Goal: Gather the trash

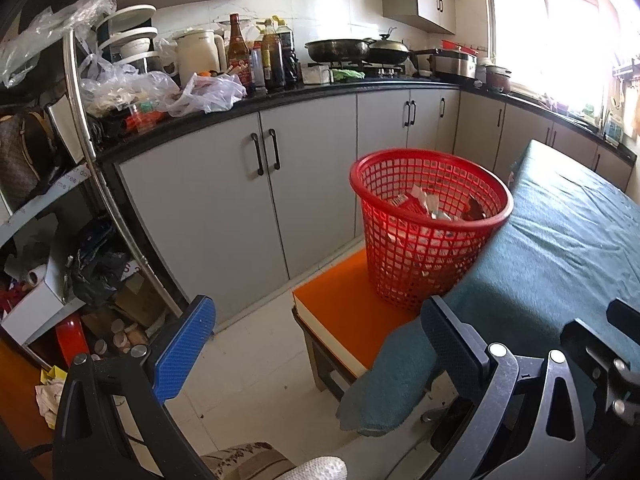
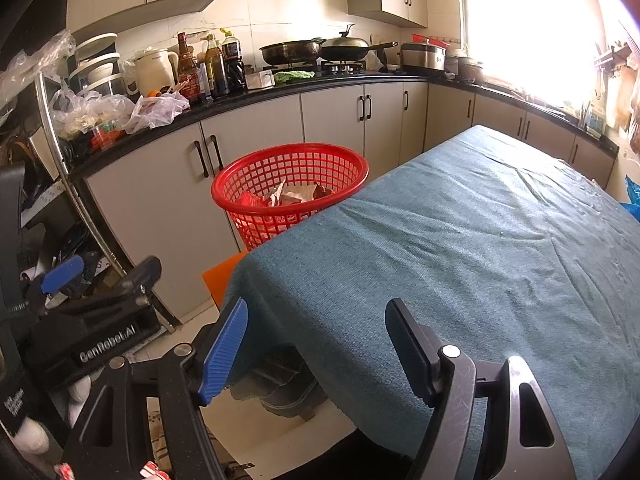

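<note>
The red mesh basket (image 1: 430, 226) stood upright on an orange stool (image 1: 344, 312), touching the left edge of the worktop (image 2: 480, 248), which was draped in a teal cloth. Inside the basket lay crumpled wrappers and paper scraps (image 2: 286, 196), filling only its lower part. The left gripper (image 1: 316, 344) hung near the stool, above the floor, with its jaws spread wide and nothing between them. The right gripper (image 2: 316, 348) hung at the near-left corner of the cloth-covered worktop, its jaws likewise apart and gripping nothing. Beyond the basket ran grey cabinets (image 1: 224, 200) under a black counter (image 1: 320, 90) carrying bottles (image 1: 276, 54), a kettle (image 1: 198, 56), plastic bags (image 1: 208, 94) and two woks (image 1: 356, 50) on a stove. A cluttered metal shelf rack (image 1: 80, 160) stood at far left.
</note>
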Motion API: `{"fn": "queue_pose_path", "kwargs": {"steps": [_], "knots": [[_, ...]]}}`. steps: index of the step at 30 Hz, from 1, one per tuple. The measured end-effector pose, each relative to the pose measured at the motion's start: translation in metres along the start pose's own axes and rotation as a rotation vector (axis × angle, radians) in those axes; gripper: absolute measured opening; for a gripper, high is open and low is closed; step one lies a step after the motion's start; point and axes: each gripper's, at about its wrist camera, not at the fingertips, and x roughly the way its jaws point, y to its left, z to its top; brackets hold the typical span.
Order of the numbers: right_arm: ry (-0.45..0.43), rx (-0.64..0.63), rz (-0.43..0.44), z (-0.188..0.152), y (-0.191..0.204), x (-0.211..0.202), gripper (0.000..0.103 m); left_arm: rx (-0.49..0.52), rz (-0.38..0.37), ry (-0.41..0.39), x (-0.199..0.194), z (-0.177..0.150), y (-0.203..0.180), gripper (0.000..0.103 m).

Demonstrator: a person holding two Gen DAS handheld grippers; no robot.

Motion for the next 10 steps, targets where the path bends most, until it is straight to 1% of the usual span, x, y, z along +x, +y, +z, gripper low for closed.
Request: {"fn": "queue_pose_path", "kwargs": {"steps": [4,10], "knots": [[-0.018,0.009,-0.004,0.004,-0.008,-0.008,0.078,0.007,0.007,-0.026,-0.006,0.009,0.000,0.102],[-0.046,0.028,-0.033,0.009,-0.029,-0.025,0.079,0.034,-0.027,-0.033,-0.019,0.019,-0.010,0.102]]}}
